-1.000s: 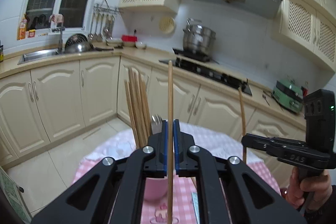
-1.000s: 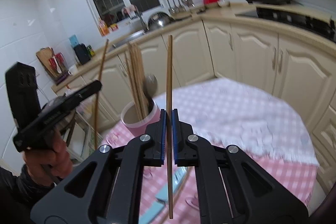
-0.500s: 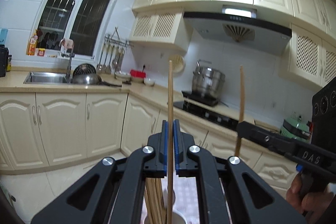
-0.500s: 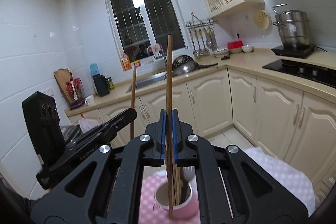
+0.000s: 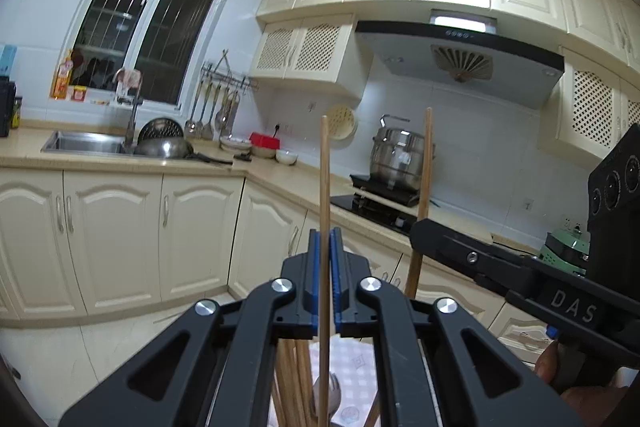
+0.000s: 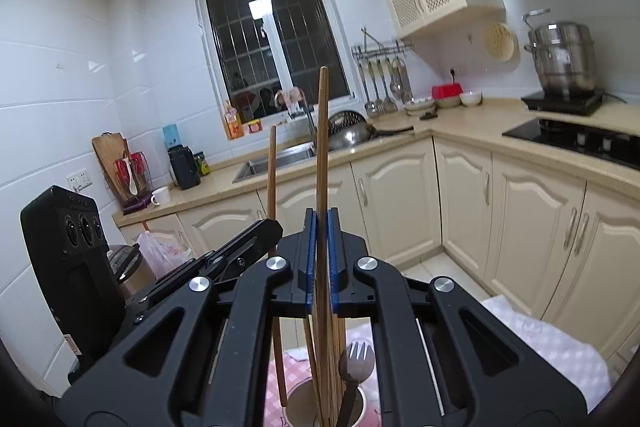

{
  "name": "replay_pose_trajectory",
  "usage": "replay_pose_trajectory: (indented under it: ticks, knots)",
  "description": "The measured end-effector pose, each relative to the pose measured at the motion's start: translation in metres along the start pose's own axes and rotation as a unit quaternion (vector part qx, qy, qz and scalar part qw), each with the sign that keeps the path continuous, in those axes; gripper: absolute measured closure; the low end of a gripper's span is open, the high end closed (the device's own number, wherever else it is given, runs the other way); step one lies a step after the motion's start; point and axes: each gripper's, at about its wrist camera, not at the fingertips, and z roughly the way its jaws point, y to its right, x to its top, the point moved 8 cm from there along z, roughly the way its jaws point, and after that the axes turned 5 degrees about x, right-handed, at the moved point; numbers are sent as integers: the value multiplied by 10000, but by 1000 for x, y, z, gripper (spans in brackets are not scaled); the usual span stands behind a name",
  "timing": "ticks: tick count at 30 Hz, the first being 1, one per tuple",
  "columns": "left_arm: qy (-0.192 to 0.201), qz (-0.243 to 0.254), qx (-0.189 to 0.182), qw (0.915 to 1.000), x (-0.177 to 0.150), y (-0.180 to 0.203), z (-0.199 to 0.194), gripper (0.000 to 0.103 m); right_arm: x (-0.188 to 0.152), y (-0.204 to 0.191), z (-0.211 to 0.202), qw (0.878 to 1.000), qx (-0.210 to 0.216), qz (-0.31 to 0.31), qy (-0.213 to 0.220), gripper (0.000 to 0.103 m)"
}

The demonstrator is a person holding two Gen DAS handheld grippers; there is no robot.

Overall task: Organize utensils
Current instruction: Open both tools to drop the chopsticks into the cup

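My left gripper (image 5: 325, 243) is shut on an upright wooden chopstick (image 5: 324, 187). My right gripper (image 6: 318, 223) is shut on another upright chopstick (image 6: 321, 147). Both sticks hang over a pink utensil cup (image 6: 360, 411) that holds several chopsticks (image 6: 334, 367) and a fork (image 6: 357, 359). The right stick's lower end reaches into the cup. The left stick (image 6: 273, 171) shows beside it, its tip by the cup rim. In the left wrist view the right gripper (image 5: 420, 231) and its stick (image 5: 424, 187) are at right, and the fork (image 5: 327, 397) and chopsticks (image 5: 292, 383) are low down.
A pink checked tablecloth (image 6: 560, 347) covers the table under the cup. Cream cabinets (image 5: 112, 235), a sink (image 5: 84, 143) and a hob with a steel pot (image 5: 398, 159) line the walls behind. A hand (image 5: 580, 387) holds the right gripper's handle.
Both grippers have tilted up and come closer over the cup. The two chopsticks have dropped toward the cup, the right one now reaching inside it.
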Motion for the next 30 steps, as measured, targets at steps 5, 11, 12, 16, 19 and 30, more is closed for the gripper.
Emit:
replay_pose_trajectory:
  ticks: [5, 11, 12, 16, 19, 30]
  knots:
    - [-72, -22, 37, 10000, -15, -5, 7, 98, -11, 5, 7, 9999, -23, 27, -95, 97]
    - [-216, 104, 72, 9997, -43, -8, 12, 96, -30, 11, 15, 9992, -31, 96, -396, 96]
    - [-294, 110, 36, 9995, -47, -8, 13, 91, -36, 14, 16, 9985, -33, 142, -523, 95]
    - [-338, -19, 86, 9994, -54, -18, 3, 28, -42, 28, 2, 9981, -224, 363, -449, 25]
    - [-367, -40, 215, 9991, -51, -25, -6, 18, -41, 42, -11, 9971, -369, 536, -384, 24]
    - [-678, 450, 547, 9952, -48, -20, -36, 10, -45, 76, -50, 9913, -859, 868, -487, 7]
